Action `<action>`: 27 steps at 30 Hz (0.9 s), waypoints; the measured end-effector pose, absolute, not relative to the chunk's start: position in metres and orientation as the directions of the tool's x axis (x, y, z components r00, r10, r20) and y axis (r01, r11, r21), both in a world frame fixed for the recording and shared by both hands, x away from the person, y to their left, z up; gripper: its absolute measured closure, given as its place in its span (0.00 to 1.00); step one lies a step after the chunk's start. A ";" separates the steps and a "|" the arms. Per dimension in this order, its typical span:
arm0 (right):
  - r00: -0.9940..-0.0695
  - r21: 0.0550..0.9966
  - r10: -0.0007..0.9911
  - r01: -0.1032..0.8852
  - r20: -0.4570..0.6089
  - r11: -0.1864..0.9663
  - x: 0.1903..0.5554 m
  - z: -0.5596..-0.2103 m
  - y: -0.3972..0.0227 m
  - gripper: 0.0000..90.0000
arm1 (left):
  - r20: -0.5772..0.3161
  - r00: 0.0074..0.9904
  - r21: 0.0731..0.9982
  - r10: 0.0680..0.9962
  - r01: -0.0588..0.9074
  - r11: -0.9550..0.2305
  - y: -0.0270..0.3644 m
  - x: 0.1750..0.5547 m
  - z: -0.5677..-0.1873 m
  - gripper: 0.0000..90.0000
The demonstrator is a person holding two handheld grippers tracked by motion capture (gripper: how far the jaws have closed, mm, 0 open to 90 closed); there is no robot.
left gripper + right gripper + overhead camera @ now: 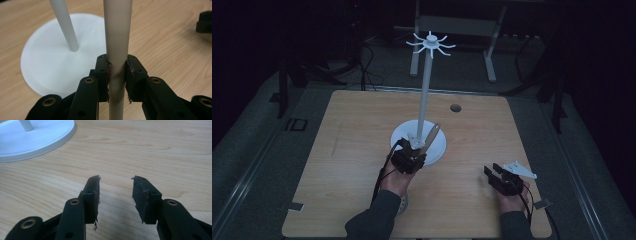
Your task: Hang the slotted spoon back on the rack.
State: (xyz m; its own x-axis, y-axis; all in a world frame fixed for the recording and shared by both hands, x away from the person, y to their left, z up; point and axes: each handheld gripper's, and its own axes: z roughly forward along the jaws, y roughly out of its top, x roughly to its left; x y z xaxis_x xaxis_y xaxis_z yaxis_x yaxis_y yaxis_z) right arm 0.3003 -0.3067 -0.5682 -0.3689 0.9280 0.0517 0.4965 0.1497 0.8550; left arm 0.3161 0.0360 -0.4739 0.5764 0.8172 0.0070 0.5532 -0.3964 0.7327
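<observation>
Grip, left: my left gripper (117, 75) has its jaws clamped on a pale rod-like utensil handle (117, 37), pads pressed on both sides of it.
Utensil position: in the high view the utensil (430, 136) rises tilted from the left gripper (409, 159), over the near edge of the white stand base (439, 145); I cannot tell what its upper end is.
Stand: a white stand with a round base and a tall pole (425, 85) sits about mid-desk, topped by a crown of hooks (430, 43); all hooks look bare.
Grip, right: my right gripper (116, 192) has its jaws apart with nothing between them, low over the desk (352, 130) toward the near right corner, well apart from the stand.
Done so far: I judge the pickup is complete, since the utensil is off the wood and firmly held.
Left to do: raising it to the crown and hanging it on a hook, as I read it.
Risk: the handle sits low in the pads, so it may swing on the lift.
</observation>
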 end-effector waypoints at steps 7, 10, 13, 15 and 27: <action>-0.368 0.855 0.928 0.497 0.054 0.147 0.300 -0.568 -0.307 0.63 | 0.018 0.568 0.767 0.823 0.520 -0.375 0.037 0.313 -0.461 0.82; -0.367 0.855 0.929 0.498 0.054 0.147 0.300 -0.568 -0.307 0.63 | 0.017 0.562 0.781 0.827 0.509 -0.362 0.036 0.312 -0.456 0.82; -0.367 0.855 0.929 0.497 0.054 0.147 0.300 -0.568 -0.307 0.63 | 0.023 0.559 0.790 0.829 0.498 -0.358 0.037 0.312 -0.452 0.82; -0.368 0.855 0.928 0.498 0.054 0.147 0.300 -0.568 -0.307 0.63 | 0.027 0.554 0.798 0.832 0.490 -0.352 0.037 0.312 -0.449 0.82; -0.369 0.855 0.928 0.496 0.052 0.150 0.300 -0.568 -0.307 0.63 | 0.041 0.550 0.840 0.834 0.432 -0.327 0.038 0.308 -0.438 0.82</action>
State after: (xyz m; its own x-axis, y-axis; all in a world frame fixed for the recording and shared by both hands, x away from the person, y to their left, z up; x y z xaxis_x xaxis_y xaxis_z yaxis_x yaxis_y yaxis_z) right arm 0.3003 -0.3067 -0.5682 -0.3690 0.9280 0.0517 0.4964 0.1498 0.8551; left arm 0.3077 0.0381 -0.4379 0.5501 0.8341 0.0412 0.4324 -0.3268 0.8404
